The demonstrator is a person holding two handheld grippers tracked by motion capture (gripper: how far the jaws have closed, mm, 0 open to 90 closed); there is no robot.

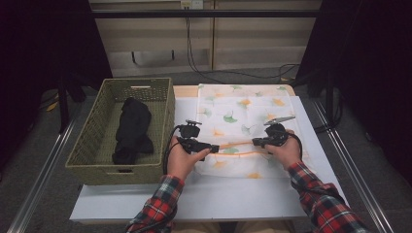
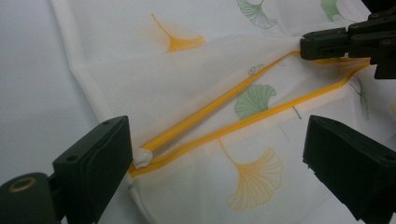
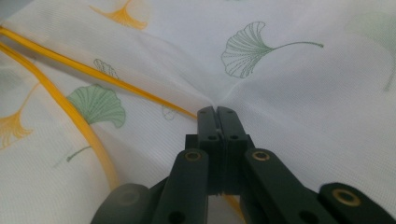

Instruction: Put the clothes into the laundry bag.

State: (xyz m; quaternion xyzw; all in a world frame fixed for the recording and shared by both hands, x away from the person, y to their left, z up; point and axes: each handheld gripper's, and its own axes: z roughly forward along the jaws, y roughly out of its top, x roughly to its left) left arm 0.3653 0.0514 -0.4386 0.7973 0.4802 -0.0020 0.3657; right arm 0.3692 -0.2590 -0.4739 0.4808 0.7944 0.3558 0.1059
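Woven basket (image 1: 97, 141) sits leftmost, black garment (image 1: 131, 130) inside; left gripper (image 2: 215, 154) has its jaws spread over the yellow zipper (image 2: 243, 100); mesh laundry bag (image 1: 243, 114) lies mid-table; right gripper (image 3: 217, 114) pinches its zipper edge.

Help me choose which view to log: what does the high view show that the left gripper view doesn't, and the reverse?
High view alone: the wicker basket holding a black garment, and both plaid sleeves.

Left gripper view alone: the left gripper open, jaws wide either side of the yellow zipper's white end.

Both: the leaf-print laundry bag on the white table, and the right gripper pinching its fabric at the opening.
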